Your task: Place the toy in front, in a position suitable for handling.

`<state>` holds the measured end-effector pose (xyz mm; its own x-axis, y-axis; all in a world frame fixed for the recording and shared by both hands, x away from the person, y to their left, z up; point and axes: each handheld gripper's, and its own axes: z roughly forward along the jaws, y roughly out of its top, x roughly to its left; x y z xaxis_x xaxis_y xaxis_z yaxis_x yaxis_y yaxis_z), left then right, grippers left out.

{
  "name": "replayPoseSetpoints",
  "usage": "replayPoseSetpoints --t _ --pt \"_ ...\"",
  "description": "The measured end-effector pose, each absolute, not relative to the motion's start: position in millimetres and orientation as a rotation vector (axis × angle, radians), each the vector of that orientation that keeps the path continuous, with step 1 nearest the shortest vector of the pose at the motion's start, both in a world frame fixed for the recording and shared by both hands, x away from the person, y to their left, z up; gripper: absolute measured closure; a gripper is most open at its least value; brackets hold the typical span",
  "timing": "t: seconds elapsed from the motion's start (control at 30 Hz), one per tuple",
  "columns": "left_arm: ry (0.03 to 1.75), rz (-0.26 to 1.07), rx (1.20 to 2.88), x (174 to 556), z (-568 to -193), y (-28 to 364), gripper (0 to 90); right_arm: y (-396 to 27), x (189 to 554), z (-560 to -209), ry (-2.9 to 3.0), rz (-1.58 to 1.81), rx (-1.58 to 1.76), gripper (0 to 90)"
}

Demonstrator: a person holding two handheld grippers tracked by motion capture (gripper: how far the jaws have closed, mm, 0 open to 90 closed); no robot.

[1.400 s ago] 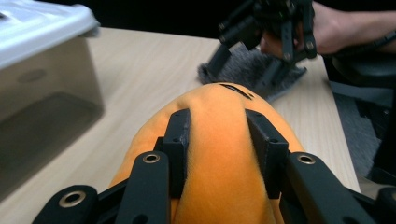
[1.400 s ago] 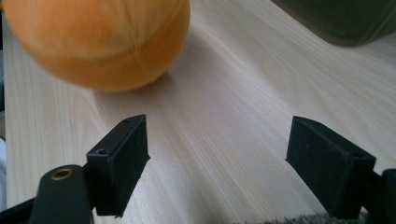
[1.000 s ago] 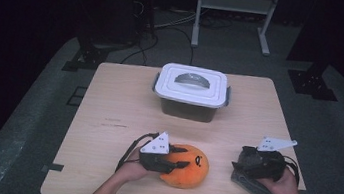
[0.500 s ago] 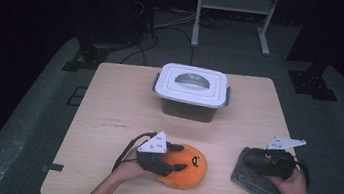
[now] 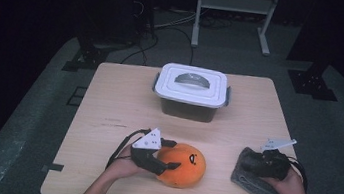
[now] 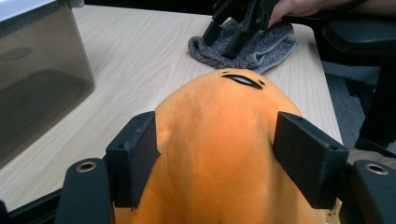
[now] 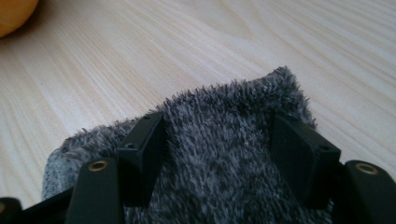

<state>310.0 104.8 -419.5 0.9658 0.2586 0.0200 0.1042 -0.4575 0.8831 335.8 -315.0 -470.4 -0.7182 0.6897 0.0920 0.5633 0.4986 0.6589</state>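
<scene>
Currently the left gripper (image 5: 168,153) straddles the orange plush (image 5: 182,165) near the table's (image 5: 109,99) front edge — jaws just widening, unclenched. Right gripper (image 5: 248,163) spans the grey cloth (image 5: 249,180) at the front right corner — not pinching, seemingly poised to grasp.

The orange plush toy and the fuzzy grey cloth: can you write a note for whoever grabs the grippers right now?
Left gripper: jaws around the round orange plush toy at the table's near edge, just been opening; left pad touches, right pad apart.
Right gripper: jaws straddle the fuzzy grey cloth at near right, open, pads resting on it.
White-lidded plastic box: behind, lid on.
Done: both things reached.
Left: probably gripping and lifting both; neither is off the wooden table.
</scene>
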Motion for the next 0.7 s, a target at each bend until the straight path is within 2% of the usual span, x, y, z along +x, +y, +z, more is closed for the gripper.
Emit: replayPoseSetpoints --t 0.13,0.43,0.7 --pt "0.274 0.147 2.06 311.8 -424.3 104.4 28.6 -314.5 329.2 -475.1 2.511 1.023 1.009 36.7" --pt "0.256 0.141 2.076 309.6 -426.9 100.9 28.1 -309.7 330.3 -471.6 2.529 0.988 0.989 59.9" --pt "0.256 0.134 2.074 310.2 -427.1 101.8 28.0 -308.3 331.4 -469.9 2.564 0.983 0.961 68.5"
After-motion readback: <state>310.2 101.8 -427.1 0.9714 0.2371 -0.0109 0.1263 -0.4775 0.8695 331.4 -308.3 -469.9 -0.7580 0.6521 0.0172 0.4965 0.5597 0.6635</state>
